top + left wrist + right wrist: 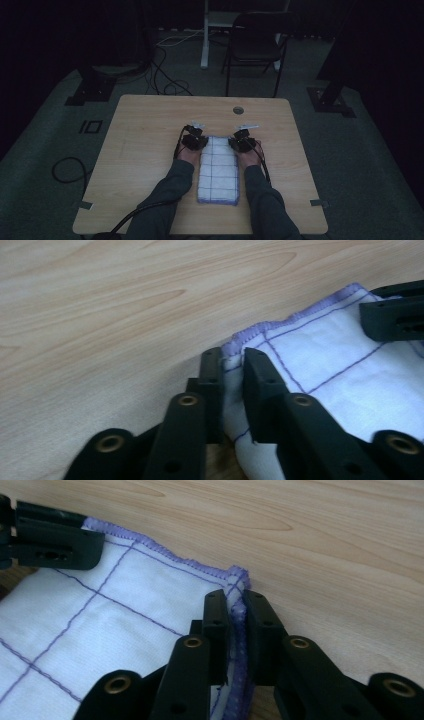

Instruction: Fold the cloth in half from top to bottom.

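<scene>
A folded white cloth (218,170) with a blue grid and purple stitched edge lies on the wooden table (150,125), long side running away from the person. My left gripper (196,140) sits at its far left corner, and in the left gripper view the jaws are shut on the cloth (310,360), pinching that corner between the pads at my left gripper (233,371). My right gripper (242,140) sits at the far right corner. In the right gripper view the cloth (125,610) has its hem squeezed between the black jaws of my right gripper (235,611).
A round grommet (238,110) is set into the table near its far edge. Beyond the table stand a dark folding chair (255,45) and a white post, with cables on the floor. Bare wood lies on both sides of the cloth.
</scene>
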### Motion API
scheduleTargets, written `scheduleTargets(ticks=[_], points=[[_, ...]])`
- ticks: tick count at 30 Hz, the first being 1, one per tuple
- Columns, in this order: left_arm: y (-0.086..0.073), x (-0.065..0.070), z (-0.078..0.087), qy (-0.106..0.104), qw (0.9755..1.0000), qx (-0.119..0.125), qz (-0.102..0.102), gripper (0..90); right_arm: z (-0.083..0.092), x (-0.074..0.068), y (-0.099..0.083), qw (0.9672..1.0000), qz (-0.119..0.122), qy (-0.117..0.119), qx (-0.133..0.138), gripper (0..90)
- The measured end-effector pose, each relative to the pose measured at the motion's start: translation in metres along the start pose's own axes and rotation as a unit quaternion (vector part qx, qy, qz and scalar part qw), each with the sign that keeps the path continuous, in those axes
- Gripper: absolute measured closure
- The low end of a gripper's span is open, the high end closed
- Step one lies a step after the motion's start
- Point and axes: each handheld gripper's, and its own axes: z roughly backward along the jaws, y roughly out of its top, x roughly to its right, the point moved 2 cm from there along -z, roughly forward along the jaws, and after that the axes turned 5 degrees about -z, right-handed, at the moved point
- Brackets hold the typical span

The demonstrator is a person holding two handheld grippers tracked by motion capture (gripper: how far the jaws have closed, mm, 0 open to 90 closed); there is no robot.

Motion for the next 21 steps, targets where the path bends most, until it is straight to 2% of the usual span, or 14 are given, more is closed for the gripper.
scheduleTargets(ticks=[6, 9, 14, 21], points=[[0.003, -0.001, 0.001, -0.008, 0.9998, -0.011, 0.011, 86.7, -0.001, 0.005, 0.001, 0.9996, -0.021, 0.019, -0.001, 86.1], [0.003, -0.001, 0.001, -0.009, 0.9999, -0.011, 0.009, 87.1, 0.000, 0.005, 0.002, 0.9998, -0.010, 0.015, -0.001, 86.2], [0.004, -0.004, 0.003, -0.013, 0.9998, -0.006, 0.014, 87.2, 0.002, 0.005, 0.005, 0.9998, -0.005, 0.017, 0.004, 86.3], [0.013, -0.006, 0.013, -0.018, 0.9996, 0.015, 0.014, 87.2, 0.009, 0.004, 0.013, 0.9997, -0.002, 0.019, 0.018, 86.2]])
